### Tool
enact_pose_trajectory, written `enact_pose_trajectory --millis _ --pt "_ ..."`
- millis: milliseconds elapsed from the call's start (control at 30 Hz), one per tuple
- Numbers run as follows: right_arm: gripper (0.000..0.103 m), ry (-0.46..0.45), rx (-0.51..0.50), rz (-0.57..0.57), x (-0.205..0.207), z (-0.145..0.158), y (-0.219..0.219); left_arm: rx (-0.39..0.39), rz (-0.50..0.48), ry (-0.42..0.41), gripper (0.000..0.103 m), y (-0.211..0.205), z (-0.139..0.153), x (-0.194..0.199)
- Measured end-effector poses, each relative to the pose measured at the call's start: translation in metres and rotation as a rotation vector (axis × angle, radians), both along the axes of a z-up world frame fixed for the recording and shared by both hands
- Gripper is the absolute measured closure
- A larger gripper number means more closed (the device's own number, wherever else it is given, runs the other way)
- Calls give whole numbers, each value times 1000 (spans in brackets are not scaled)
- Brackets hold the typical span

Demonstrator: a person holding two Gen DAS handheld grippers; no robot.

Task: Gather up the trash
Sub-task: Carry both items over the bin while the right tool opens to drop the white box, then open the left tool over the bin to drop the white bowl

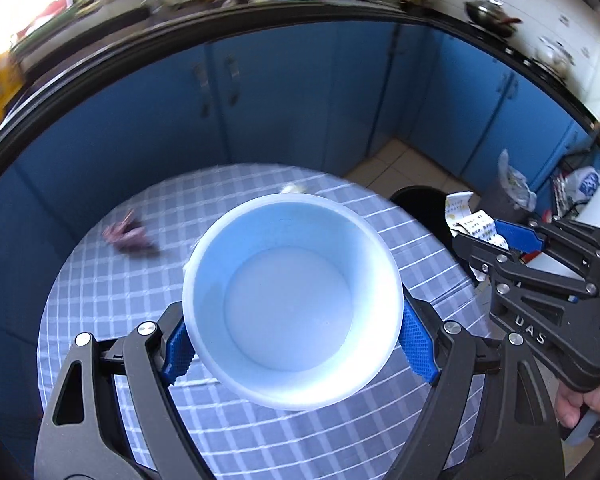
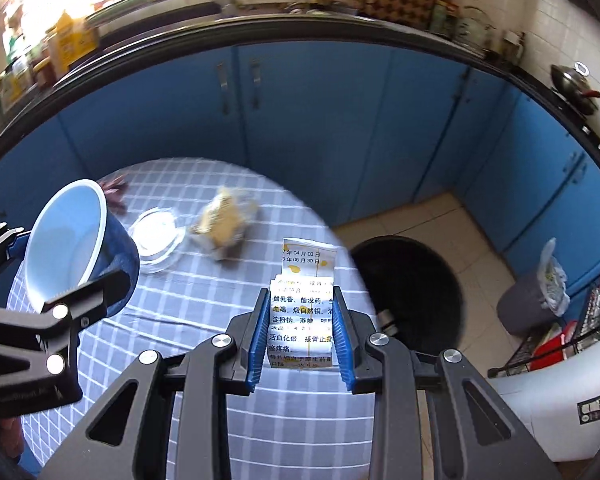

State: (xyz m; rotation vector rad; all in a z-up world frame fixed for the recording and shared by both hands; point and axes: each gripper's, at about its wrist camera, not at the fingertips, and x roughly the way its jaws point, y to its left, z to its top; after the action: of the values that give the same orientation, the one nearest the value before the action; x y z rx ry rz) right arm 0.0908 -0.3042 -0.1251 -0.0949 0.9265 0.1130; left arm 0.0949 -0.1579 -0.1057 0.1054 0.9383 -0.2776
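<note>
The left gripper (image 1: 292, 344) was found clamped on a white-lined paper cup (image 1: 292, 300), its blue pads (image 1: 418, 344) pressed against opposite sides of the cup wall with the jaws standing wide. The cup was held clear above the round table (image 1: 100, 300), which was covered with a blue-and-white checked cloth, and its mouth faced the left wrist camera; it was seen to be empty, and in the right wrist view its outer wall was noted as dark blue. The right gripper (image 2: 300, 320) was found closed narrowly on a folded printed leaflet (image 2: 304, 300), which stood upright between the pads and projected beyond the fingertips, above the table's edge. Left on the cloth were recorded a crumpled yellowish wrapper (image 2: 224, 224), a clear plastic lid (image 2: 156, 236) just beside it, and a purplish scrap (image 1: 126, 234) near the far side; the scrap was blurred and could not be identified further. A black bin (image 2: 412, 292) was observed on the tiled floor just beside the table, open and dark inside. A second, grey bin (image 2: 520, 304) lined with a bag was noted well apart, near the blue cabinets (image 2: 320, 120).
</note>
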Motion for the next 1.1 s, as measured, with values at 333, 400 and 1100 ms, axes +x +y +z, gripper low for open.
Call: enact_pose_trajectory --millis 333,400,1100 --pt "74 -57 29 -89 26 16 -76 -2 -100 -64 21 -79 21 32" --pt "74 -66 38 -96 31 17 -85 -2 -118 -68 21 -90 23 37" --pt "31 -134 58 -403 17 16 -171 -2 -260 -39 20 -174 0 65"
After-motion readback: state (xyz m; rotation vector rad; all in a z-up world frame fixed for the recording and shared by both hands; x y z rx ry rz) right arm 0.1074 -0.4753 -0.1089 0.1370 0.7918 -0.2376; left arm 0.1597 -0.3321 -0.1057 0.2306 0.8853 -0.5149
